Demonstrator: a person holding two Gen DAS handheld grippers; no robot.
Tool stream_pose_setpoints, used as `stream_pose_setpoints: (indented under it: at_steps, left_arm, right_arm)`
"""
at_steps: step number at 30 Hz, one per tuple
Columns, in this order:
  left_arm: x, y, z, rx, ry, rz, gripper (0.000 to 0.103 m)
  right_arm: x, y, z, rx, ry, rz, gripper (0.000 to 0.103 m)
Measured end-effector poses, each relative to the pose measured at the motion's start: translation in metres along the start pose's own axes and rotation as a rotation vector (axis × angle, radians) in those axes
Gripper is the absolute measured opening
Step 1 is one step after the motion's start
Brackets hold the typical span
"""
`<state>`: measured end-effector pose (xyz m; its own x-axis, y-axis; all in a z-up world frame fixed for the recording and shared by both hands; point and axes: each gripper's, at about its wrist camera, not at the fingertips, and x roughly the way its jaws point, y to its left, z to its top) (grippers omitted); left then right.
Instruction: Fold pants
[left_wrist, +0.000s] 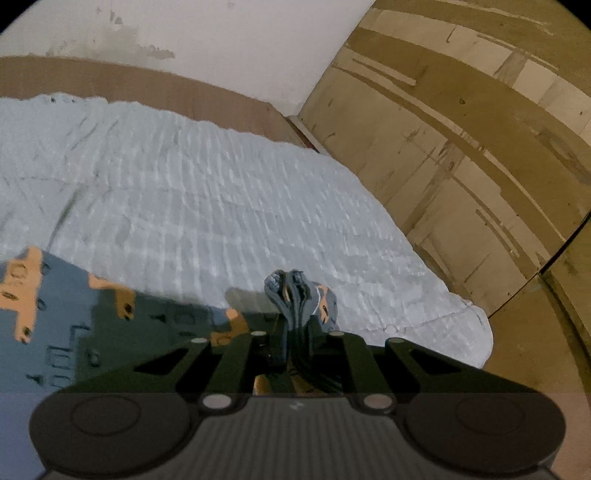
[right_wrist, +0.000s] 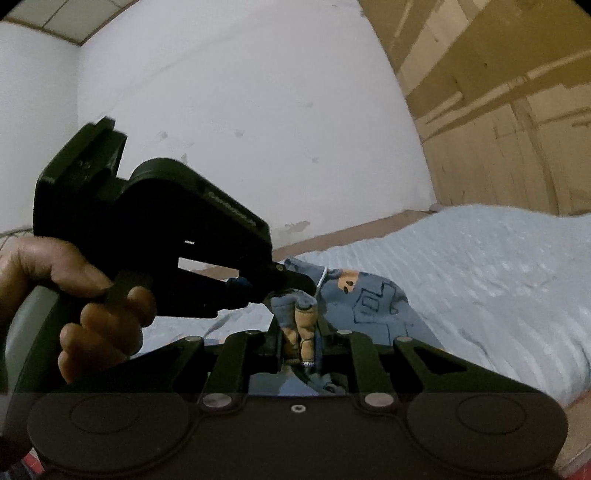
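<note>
The pants (left_wrist: 66, 325) are blue-grey with orange patches and dark line prints. They hang and spread over a pale blue quilted bed (left_wrist: 207, 192). My left gripper (left_wrist: 299, 314) is shut on a bunched edge of the pants. My right gripper (right_wrist: 299, 332) is shut on another bunched edge of the pants (right_wrist: 369, 299), with orange fabric between its fingers. In the right wrist view the left gripper (right_wrist: 295, 278) sits just above and left of the right one, held by a hand (right_wrist: 74, 295). Both are lifted above the bed.
A brown headboard or bed frame (left_wrist: 155, 88) runs along a white wall (left_wrist: 229, 40). A wooden wardrobe (left_wrist: 461, 147) stands at the right of the bed. The bed's right edge (left_wrist: 476, 325) drops off near the wardrobe.
</note>
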<state>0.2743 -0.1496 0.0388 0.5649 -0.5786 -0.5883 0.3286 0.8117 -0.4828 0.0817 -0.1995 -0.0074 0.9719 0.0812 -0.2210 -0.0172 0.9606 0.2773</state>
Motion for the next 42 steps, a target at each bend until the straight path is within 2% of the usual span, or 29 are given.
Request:
stream_pose_setpoints:
  at_steps: [7,14,22,33,36,37,38,39,40,41,42]
  left_arm:
    - [-0.04,0.019,0.013,0.037,-0.025,0.042,0.009]
    - [-0.072,0.066,0.008,0.025,-0.03,0.119,0.009]
    - [-0.073,0.127,-0.013,-0.076,0.0,0.158,0.009]
    - [-0.069,0.17,-0.034,-0.154,0.006,0.135,0.011]
    - [-0.072,0.173,-0.035,-0.156,-0.005,0.135,0.02]
    - [-0.074,0.172,-0.035,-0.153,-0.014,0.146,0.029]
    - [-0.077,0.171,-0.034,-0.146,-0.025,0.162,0.036]
    - [-0.08,0.17,-0.034,-0.138,-0.039,0.181,0.05]
    - [-0.082,0.169,-0.033,-0.129,-0.058,0.204,0.061]
    - [-0.084,0.168,-0.032,-0.12,-0.075,0.224,0.064]
    - [-0.085,0.166,-0.031,-0.106,-0.091,0.249,0.067]
  right_arm:
    - [-0.002,0.011,0.007,-0.044,0.002,0.054,0.016]
    - [-0.002,0.019,0.003,-0.092,0.044,0.111,0.016]
    - [0.001,0.028,-0.009,-0.181,0.157,0.17,0.016]
    - [0.026,0.037,-0.019,-0.241,0.24,0.194,0.017]
    - [0.027,0.039,-0.021,-0.256,0.239,0.2,0.023]
    - [0.028,0.039,-0.021,-0.26,0.235,0.205,0.026]
    - [0.03,0.039,-0.02,-0.264,0.23,0.214,0.034]
    - [0.026,0.036,-0.021,-0.266,0.222,0.226,0.039]
    - [0.024,0.032,-0.021,-0.267,0.206,0.241,0.05]
    - [0.021,0.028,-0.02,-0.271,0.192,0.25,0.063]
    - [0.016,0.025,-0.02,-0.275,0.179,0.255,0.068]
